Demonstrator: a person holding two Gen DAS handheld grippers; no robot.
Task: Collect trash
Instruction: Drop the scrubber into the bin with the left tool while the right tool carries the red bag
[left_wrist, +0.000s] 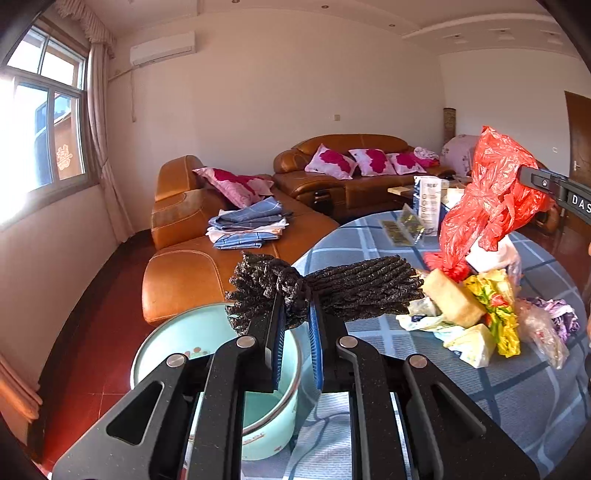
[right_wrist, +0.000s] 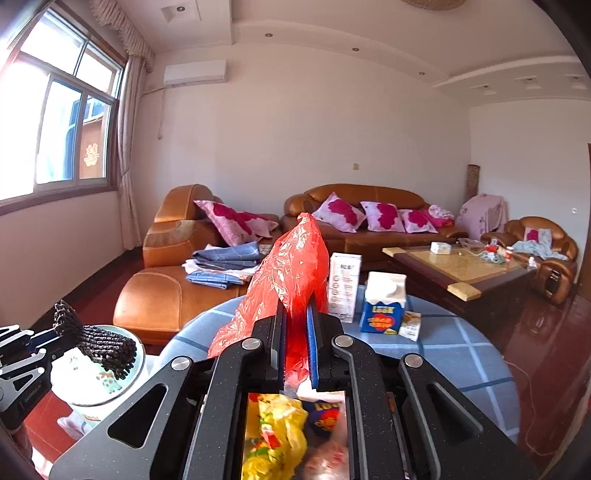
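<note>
My left gripper is shut on a black corrugated wrapper, pinched at its tied middle and held above the rim of a pale green enamel pot beside the table. It also shows in the right wrist view, over the pot. My right gripper is shut on a red plastic bag, lifted above the table. In the left wrist view the red bag hangs over a pile of trash: yellow wrappers, a sponge-like block, clear bags.
A round table with a blue plaid cloth holds a white carton, a blue and white carton and a small packet. Brown leather sofas and a coffee table stand behind. Folded cloths lie on the sofa.
</note>
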